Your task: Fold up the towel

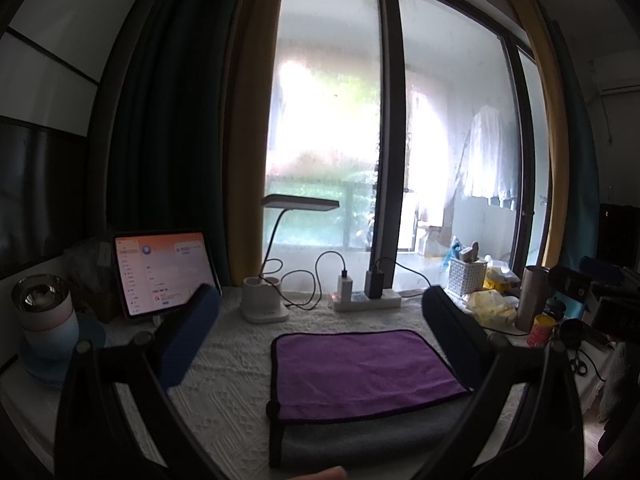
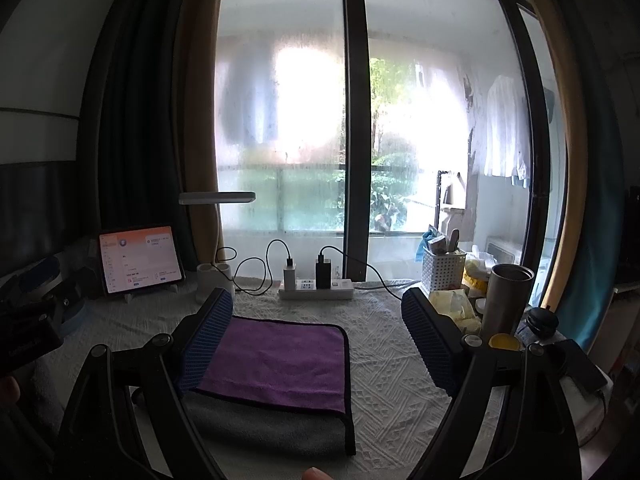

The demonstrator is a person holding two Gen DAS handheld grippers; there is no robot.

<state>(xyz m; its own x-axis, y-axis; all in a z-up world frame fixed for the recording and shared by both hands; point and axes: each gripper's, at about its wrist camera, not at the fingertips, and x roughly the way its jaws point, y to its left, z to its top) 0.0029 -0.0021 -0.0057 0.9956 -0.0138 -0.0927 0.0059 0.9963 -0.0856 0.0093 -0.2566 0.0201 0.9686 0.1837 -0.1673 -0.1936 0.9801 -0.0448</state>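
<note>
Both grippers, the left gripper and right gripper, are held spread and empty above the part-folded towel lying near on the table, where a one-layer pinch could undo the fold.

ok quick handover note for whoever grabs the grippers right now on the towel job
Left gripper: open, holding nothing, hovering above the table.
Right gripper: open, holding nothing, also raised.
Towel: lies flat on the white tablecloth, purple face folded over a grey layer that shows along the near edge.
Done: at least one fold appears made.
Left: probably another fold; if so, grip the near edge.
</note>
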